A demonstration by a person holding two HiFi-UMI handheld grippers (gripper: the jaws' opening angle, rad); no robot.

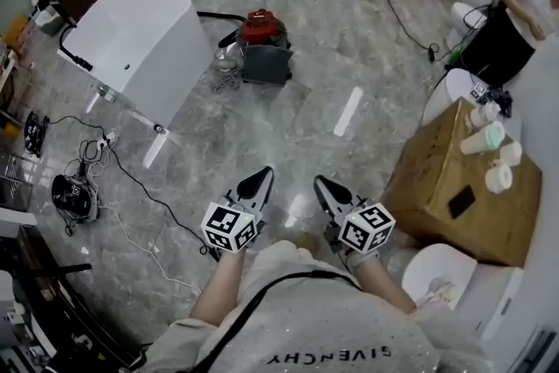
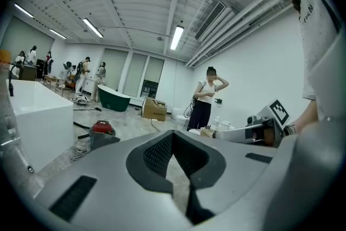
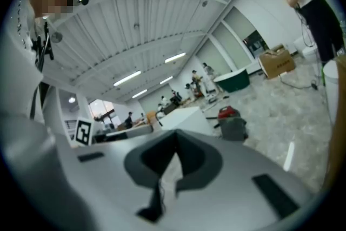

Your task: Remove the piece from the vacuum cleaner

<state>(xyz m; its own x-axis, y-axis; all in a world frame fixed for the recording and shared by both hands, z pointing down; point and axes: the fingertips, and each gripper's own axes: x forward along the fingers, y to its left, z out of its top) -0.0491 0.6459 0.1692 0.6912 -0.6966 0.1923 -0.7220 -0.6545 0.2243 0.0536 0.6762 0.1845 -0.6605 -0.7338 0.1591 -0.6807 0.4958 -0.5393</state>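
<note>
A vacuum cleaner (image 1: pixel 262 48) with a red top and a dark grey body stands on the marble floor well ahead of me, its black hose running to the left. The left gripper view shows the vacuum cleaner (image 2: pixel 100 133) at the left, and in the right gripper view the vacuum cleaner (image 3: pixel 231 123) sits right of centre. My left gripper (image 1: pixel 256 182) and right gripper (image 1: pixel 327 187) hover side by side close to my body, both shut with nothing between the jaws. Both point forward, far short of the machine.
A white bathtub (image 1: pixel 135 44) stands left of the vacuum cleaner. A cardboard box (image 1: pixel 458 188) with cups and rolls on it sits at my right. Cables (image 1: pixel 96 153) trail over the floor at the left. A person (image 2: pixel 207 96) stands further back in the room.
</note>
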